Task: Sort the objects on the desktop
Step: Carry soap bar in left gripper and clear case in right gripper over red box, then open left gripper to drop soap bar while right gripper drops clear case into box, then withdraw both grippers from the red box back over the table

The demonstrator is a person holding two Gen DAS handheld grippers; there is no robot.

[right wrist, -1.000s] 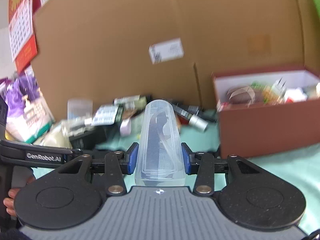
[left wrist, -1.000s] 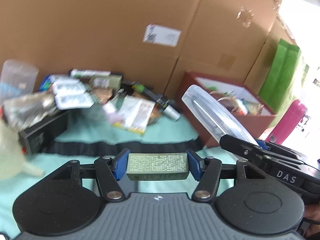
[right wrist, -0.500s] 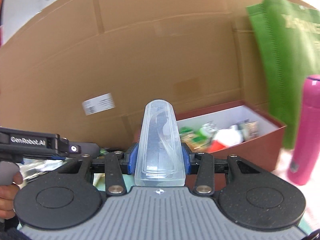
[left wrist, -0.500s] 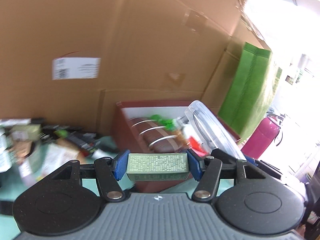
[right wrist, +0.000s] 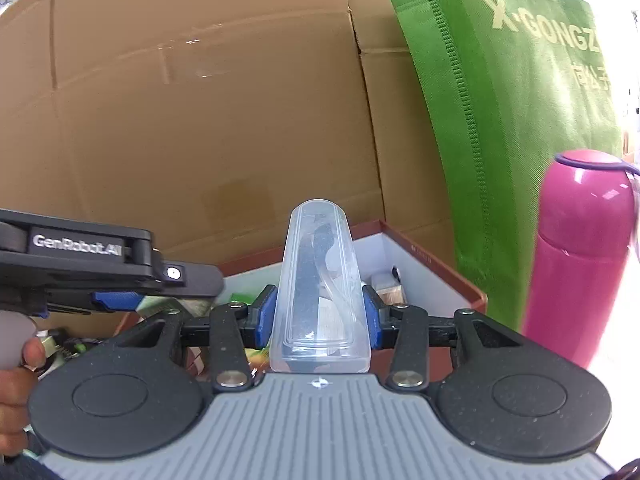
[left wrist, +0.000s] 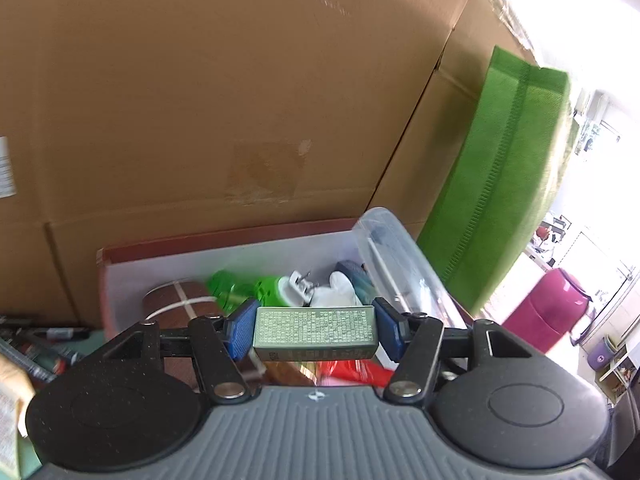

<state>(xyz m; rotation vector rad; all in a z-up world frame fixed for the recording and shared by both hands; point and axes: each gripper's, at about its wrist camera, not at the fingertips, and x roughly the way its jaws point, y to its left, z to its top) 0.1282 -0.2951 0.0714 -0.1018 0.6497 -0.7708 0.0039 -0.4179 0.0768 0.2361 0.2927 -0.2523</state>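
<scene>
- Both your grippers have swung away from the clutter on the teal cloth and now face the red-brown box (left wrist: 105,257), which fills the middle of each view.
- Your left gripper (left wrist: 316,332) is clenched on a small green carton (left wrist: 315,327), held crosswise above the box's near edge.
- Your right gripper (right wrist: 319,316) grasps a clear plastic case (right wrist: 319,280), pointing forward over the box.
- Beside the box stand a pink flask (right wrist: 580,256) and a green bag (right wrist: 508,120).
</scene>
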